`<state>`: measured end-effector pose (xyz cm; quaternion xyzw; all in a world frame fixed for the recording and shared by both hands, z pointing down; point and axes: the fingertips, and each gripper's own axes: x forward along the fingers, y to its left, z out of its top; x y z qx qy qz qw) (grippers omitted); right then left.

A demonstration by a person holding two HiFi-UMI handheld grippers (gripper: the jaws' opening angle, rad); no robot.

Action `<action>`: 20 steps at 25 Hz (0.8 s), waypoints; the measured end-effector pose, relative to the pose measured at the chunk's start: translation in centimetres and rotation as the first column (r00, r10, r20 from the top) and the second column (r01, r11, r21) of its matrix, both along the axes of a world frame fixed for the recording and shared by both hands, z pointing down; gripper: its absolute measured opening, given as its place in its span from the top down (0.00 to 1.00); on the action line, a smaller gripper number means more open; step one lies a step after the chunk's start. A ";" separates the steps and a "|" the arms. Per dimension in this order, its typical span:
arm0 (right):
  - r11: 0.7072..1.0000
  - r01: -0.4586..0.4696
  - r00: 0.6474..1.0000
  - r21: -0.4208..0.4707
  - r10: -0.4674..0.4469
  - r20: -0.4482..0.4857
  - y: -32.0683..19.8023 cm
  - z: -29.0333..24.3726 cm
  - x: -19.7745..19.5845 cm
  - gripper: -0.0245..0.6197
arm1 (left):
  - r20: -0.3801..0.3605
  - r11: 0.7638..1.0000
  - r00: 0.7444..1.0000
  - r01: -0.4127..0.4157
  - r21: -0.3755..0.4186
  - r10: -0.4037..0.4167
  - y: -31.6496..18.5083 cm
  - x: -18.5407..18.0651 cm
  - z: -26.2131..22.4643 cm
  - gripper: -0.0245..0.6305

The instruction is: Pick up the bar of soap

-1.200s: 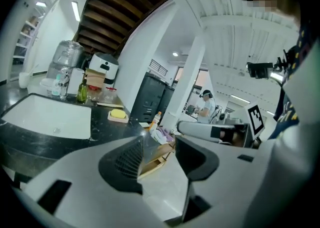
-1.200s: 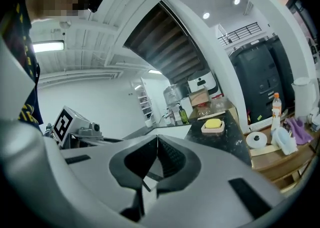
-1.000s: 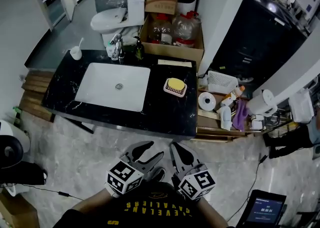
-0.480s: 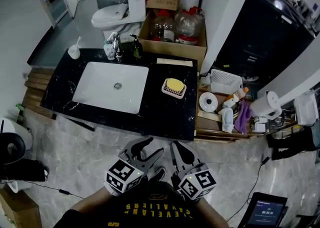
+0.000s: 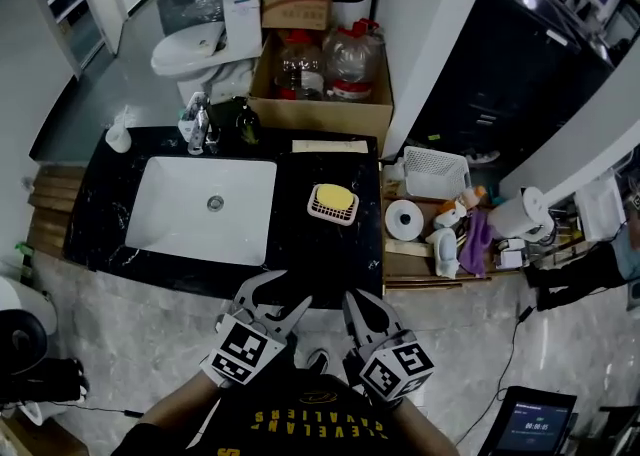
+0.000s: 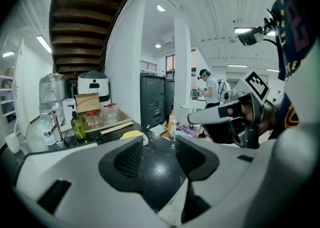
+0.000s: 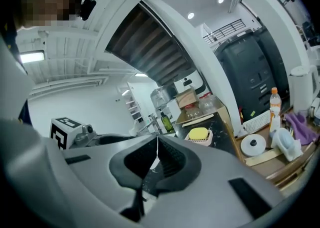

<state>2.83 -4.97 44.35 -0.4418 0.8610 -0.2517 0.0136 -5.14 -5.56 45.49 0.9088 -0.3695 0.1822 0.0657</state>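
Resting in a pale slotted dish (image 5: pixel 317 207) on the black table (image 5: pixel 305 249), right of the white sink (image 5: pixel 170 224), the yellow bar of soap (image 5: pixel 337 197) lies well apart from both grippers. The left gripper (image 5: pixel 279 296) hangs before the table edge, jaws apart and empty; the right gripper (image 5: pixel 357 305) has its jaws pressed together on nothing.

A jaw of the left claw (image 6: pixel 159 142) hides the lower part of the yellow oblong bar of soap (image 6: pixel 133 134) at its 11 o'clock.
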 end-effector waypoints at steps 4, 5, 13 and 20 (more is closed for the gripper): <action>0.999 -0.051 0.999 -0.016 0.051 -0.005 -2.9 0.3 -0.2 0.93 | 0.000 0.999 0.999 -0.046 0.001 0.046 -3.5 -0.1 0.3 0.64; 0.998 -0.060 0.998 -0.021 0.059 -0.008 -3.5 0.4 -0.3 0.94 | 0.003 0.998 0.998 -0.059 0.004 0.059 -4.2 -0.1 0.4 0.64; 0.990 -0.128 0.992 -0.056 0.127 -0.027 -7.0 1.4 -1.2 0.94 | 0.132 0.985 0.978 -0.167 0.030 0.162 -10.7 -1.6 2.9 0.64; 0.980 -0.182 0.983 -0.084 0.181 -0.027 -8.0 2.0 -1.4 0.94 | 0.304 0.947 0.907 -0.319 0.045 0.291 -15.2 -0.2 5.3 0.64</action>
